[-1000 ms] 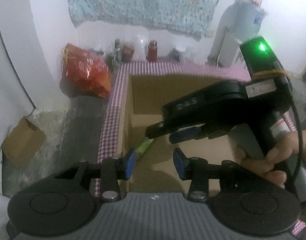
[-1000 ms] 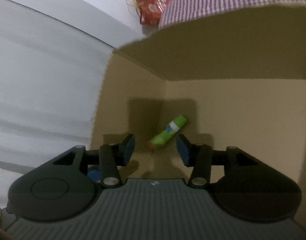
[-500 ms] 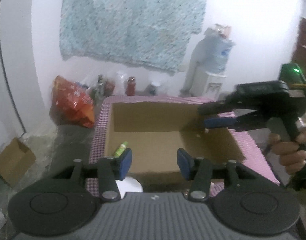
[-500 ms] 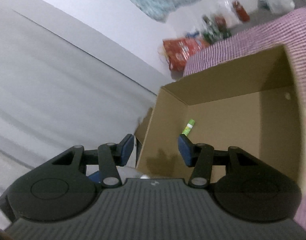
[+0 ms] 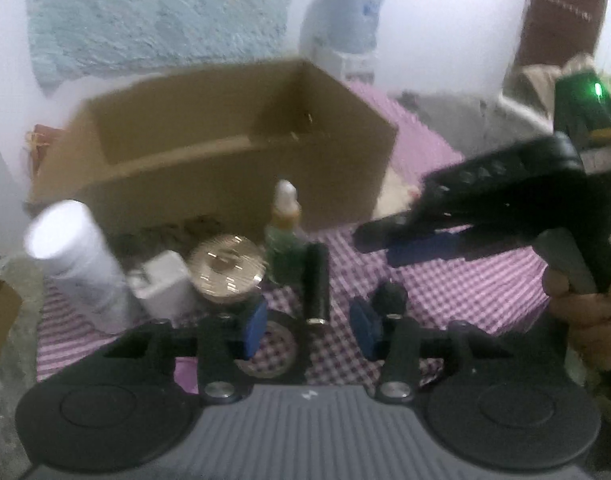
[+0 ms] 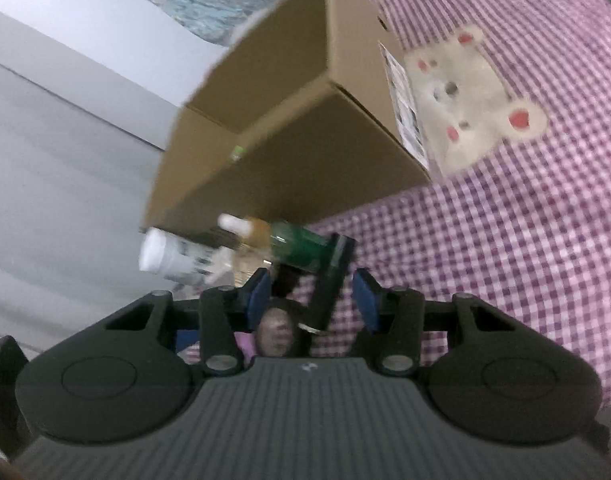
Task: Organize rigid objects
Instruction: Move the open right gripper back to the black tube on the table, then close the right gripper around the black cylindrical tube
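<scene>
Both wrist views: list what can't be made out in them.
- Cardboard box contents: in the left wrist view the near wall hides the floor; in the right wrist view only a green speck shows above the rim.
- White bottle label: blurred by motion.
- Round dark item below the right gripper: half hidden by the gripper body, unidentifiable.
- Black tube: print too blurred to read.
- Hand: cut off by the right edge.

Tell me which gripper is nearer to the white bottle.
Left. The left gripper sits just right of the white bottle; the right gripper is farther right. Both pairs of jaws are closing, the black cylinder in line between them, untouched.
</scene>
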### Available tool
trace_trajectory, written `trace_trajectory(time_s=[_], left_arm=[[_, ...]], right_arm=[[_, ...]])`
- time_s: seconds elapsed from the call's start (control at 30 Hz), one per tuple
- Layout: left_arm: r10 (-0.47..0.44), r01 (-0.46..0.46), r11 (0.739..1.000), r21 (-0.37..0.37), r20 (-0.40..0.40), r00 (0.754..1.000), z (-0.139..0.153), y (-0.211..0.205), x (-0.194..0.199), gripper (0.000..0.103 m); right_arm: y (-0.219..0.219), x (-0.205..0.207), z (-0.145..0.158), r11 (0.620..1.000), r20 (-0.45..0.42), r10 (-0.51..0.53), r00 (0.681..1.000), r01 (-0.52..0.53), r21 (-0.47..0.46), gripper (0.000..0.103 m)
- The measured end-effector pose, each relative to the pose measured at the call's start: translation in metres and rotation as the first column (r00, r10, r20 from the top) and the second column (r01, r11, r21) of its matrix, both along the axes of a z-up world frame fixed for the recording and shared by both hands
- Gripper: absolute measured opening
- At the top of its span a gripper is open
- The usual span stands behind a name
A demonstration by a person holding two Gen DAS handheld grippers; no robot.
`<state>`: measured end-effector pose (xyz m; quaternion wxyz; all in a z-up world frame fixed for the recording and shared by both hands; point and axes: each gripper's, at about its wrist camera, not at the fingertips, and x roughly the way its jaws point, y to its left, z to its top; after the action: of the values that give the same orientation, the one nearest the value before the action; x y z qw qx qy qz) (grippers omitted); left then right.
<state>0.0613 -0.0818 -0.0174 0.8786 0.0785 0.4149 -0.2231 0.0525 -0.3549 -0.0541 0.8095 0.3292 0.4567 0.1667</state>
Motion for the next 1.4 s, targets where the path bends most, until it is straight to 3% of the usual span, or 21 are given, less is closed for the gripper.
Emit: trace_trajectory(time_s=[0.13, 0.23, 0.43, 0.7, 1.0, 1.17, 1.4], left_arm=[[-0.003, 0.004, 1.000, 0.024, -0.041, 0.999, -0.021, -0.018, 0.010, 0.028], [0.004, -0.002, 1.000, 0.031, -0.075, 0.997, -0.031, -0.022, 0.023, 0.023], [-0.003, 0.009, 0.998, 0.057, -0.098, 0.995, -0.041, -0.027, 0.033, 0.023], [0.004, 0.005, 0.997, 0.082, -0.118, 0.993, -0.049, -0.035, 0.044, 0.023], [-0.006, 0.015, 0.995, 0.099, -0.088, 0.996, -0.055, -0.049, 0.043, 0.023], [-0.024, 0.027, 0.995, 0.092, -0.038, 0.999, -0.038, -0.052, 0.029, 0.023], [-0.047, 0.046, 0.995, 0.086, 0.005, 0.999, -0.025, -0.057, 0.012, 0.023]], right_arm=[[0.024, 0.025, -0.013, 0.998, -0.008, 0.022, 1.000, -0.023, -0.063, 0.038], [0.035, 0.038, -0.011, 0.993, -0.026, 0.058, 0.998, -0.060, -0.101, 0.036], [0.054, 0.054, -0.024, 0.982, -0.051, 0.105, 0.993, -0.112, -0.151, 0.036], [0.068, 0.062, -0.025, 0.969, -0.037, 0.135, 0.990, -0.140, -0.204, 0.028], [0.061, 0.057, -0.030, 0.983, -0.028, 0.105, 0.994, -0.108, -0.148, 0.023], [0.049, 0.039, -0.014, 0.988, 0.000, 0.081, 0.997, -0.081, -0.131, 0.012], [0.043, 0.021, 0.004, 0.990, 0.028, 0.050, 0.998, -0.046, -0.130, 0.012]])
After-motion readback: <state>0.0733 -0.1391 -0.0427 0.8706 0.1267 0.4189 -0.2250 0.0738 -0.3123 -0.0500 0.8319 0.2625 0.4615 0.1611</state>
